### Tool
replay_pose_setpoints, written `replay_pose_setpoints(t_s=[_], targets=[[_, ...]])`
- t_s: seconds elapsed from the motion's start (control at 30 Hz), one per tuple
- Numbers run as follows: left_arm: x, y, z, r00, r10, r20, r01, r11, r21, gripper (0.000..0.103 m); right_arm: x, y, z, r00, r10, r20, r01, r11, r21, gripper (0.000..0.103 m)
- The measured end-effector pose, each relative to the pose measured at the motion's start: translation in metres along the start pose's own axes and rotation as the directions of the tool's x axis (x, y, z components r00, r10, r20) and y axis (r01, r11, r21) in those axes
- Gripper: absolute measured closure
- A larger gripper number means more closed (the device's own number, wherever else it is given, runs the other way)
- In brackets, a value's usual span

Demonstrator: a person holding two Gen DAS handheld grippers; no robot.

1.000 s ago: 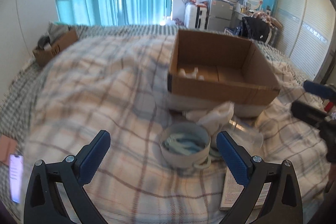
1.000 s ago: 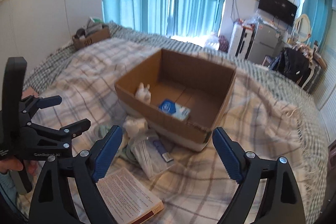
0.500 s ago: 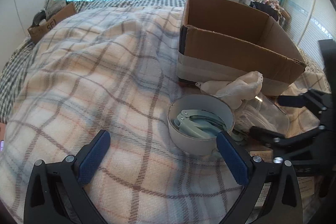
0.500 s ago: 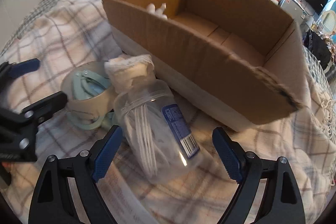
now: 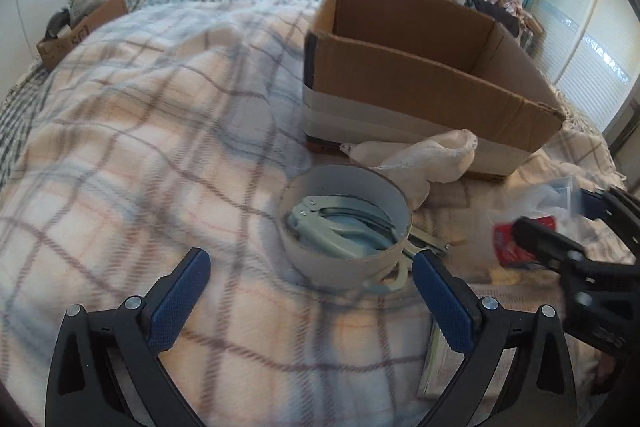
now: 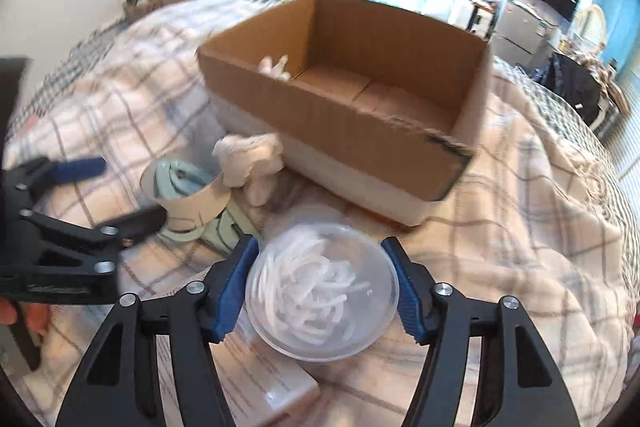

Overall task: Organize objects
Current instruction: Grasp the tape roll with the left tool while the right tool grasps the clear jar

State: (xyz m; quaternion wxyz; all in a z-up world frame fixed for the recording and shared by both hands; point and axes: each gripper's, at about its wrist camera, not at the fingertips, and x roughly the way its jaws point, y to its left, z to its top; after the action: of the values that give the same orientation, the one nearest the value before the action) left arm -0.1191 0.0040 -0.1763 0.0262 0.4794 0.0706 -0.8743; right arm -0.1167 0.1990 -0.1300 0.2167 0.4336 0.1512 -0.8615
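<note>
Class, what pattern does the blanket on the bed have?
The blanket is plaid: grey and reddish lines crossing on cream. It shows best in the left wrist view.

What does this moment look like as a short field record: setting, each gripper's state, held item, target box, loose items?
setting: plaid blanket on a bed
right gripper: jaws shut on the clear jar of white sticks, its end facing the camera
left gripper: jaws open, holding nothing, just short of the tape roll
target box: open cardboard box, something white in its far-left corner
loose items: crumpled white cloth beside the box, pale green tool inside the tape roll, booklet under the jar
</note>
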Motion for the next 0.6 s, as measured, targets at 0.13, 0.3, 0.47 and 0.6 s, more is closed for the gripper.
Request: replay_pose_setpoints(t_s=[0.13,0.3,0.47,0.6], targets=[[0.013,-0.008,0.008,1.0,-0.005,-0.025,0.005,1.0,-0.009,0.0,-0.011,-0.008,-0.001,1.0,0.011,0.028,-0.012,0.999,0.04,0.041],[0.033,-0.024,0.017,0.999,-0.015,-0.052,0.016,1.0,0.02,0.01,-0.01,-0.013,0.004,0.998,0.05,0.045,-0.053,0.996,0.072,0.041],[0.03,-0.025,0.01,0.999,-0.002,-0.032,0.003,1.0,0.026,0.02,-0.012,-0.016,0.001,0.996,0.067,0.067,-0.072,0.993,0.091,0.041],[0.008,-0.024,0.004,1.0,-0.008,0.022,0.008,1.0,0.025,0.02,-0.019,-0.011,0.002,0.994,0.052,0.093,-0.059,0.995,0.075,0.041]])
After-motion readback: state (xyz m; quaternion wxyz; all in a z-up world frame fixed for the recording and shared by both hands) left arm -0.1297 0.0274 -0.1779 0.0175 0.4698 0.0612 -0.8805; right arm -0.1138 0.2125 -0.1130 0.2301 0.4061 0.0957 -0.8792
